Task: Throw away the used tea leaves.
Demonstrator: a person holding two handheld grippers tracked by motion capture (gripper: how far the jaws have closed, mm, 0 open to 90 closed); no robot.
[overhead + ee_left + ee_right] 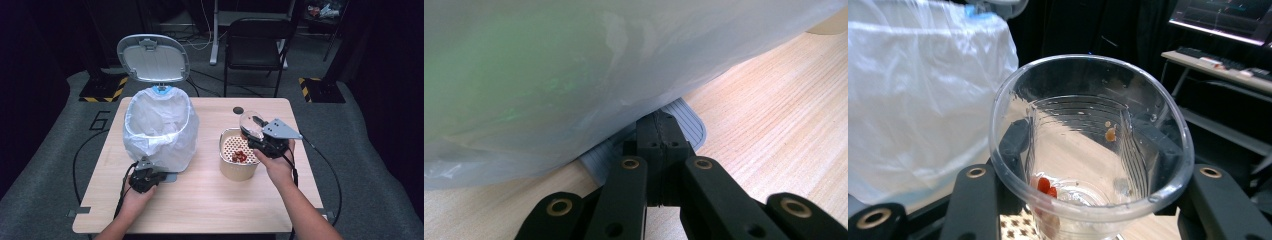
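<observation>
Right gripper [256, 134] clamps a clear plastic cup [1091, 145], jaws part-closed on its lower wall; cup tipped over a perforated strainer [239, 150] that sits in a beige bowl [238, 170] on the table [200, 195]. Red bits [239, 156] lie on the strainer — a few more [1046, 185] cling at the cup's bottom, an orange smear higher on the wall.

Left gripper [663, 132], jaws fully together, presses its tips on the grey pedal [689, 125] at the foot of the bin [160, 127]. Lid [153, 57] stands up, white liner bag draped over the rim. Nothing held between those jaws.

Handling, as I judge it:
- Cup looks thin, light and springy. The wall already seems to flex where the jaws bite; a harder squeeze would likely crack or fold it.
- Wet, smooth plastic — slippery. A low grip on the ribbed part of the wall seems the safer hold, since the flared rim would slide out.
- Being nearly empty, it weighs almost nothing, so a quick swing could flick the leftover bits off target.
- Bowl and strainer look stiffer and heavier; best taken by the bowl's rim.
</observation>
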